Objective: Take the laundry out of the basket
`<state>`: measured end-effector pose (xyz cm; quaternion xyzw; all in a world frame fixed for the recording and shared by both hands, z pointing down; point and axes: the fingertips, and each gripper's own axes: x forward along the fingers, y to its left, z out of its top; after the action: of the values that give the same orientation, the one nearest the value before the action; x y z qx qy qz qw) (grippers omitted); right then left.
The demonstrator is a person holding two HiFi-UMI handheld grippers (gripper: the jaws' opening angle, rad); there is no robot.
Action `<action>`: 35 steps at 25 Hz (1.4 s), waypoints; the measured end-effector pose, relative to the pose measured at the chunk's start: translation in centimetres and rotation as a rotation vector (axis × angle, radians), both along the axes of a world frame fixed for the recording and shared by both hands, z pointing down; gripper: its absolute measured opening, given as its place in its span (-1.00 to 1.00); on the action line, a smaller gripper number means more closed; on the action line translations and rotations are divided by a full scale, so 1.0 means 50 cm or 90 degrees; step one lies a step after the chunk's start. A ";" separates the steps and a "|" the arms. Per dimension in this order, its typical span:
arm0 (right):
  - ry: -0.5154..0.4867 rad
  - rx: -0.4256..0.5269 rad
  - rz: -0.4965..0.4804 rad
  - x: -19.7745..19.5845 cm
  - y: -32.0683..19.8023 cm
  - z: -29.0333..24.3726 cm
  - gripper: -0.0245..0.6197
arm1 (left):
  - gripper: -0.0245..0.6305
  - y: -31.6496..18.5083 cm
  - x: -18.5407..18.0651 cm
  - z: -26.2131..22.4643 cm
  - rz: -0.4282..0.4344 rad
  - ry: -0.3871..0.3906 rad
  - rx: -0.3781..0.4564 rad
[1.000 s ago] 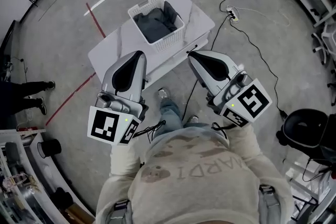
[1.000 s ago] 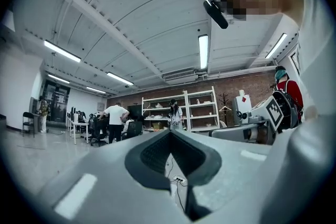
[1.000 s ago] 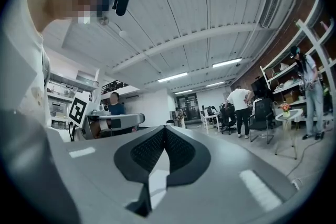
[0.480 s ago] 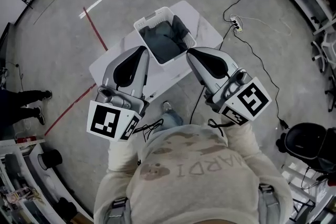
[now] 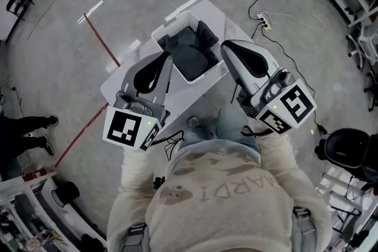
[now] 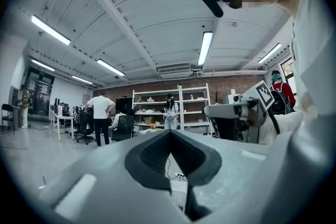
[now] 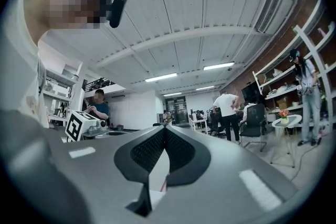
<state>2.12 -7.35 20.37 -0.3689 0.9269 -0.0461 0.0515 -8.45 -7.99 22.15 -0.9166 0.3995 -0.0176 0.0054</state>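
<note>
A white slatted laundry basket stands on a small white table in the head view. Dark grey laundry fills it and hangs over the far right rim. My left gripper is held above the table just left of the basket's near corner, jaws shut and empty. My right gripper hovers by the basket's right side, also shut with nothing in it. In the left gripper view and the right gripper view the jaw tips meet and point up at the room.
A power strip and black cable lie on the floor right of the table. A red tape line runs at the left. An office chair and shelving stand at the right; a person's legs show at the left.
The person has stepped toward the table, so the basket is nearer. Both grippers have moved forward and now flank its near side, still shut.
</note>
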 end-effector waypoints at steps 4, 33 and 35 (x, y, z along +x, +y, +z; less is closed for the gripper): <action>0.008 0.001 0.016 0.024 -0.037 0.001 -0.84 | -0.92 -0.033 0.025 0.029 0.019 0.003 -0.015; 0.004 -0.015 -0.205 -0.019 -0.513 0.048 -0.84 | -0.40 -0.445 0.071 0.430 -0.204 -0.009 -0.208; 0.002 -0.022 -0.216 -0.016 -0.540 0.056 -0.84 | -0.35 -0.470 0.073 0.460 -0.221 -0.012 -0.220</action>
<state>1.30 -34.35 23.18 -0.2083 0.9749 -0.0697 0.0350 -4.79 -31.48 45.15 -0.8211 0.5421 -0.0950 -0.1510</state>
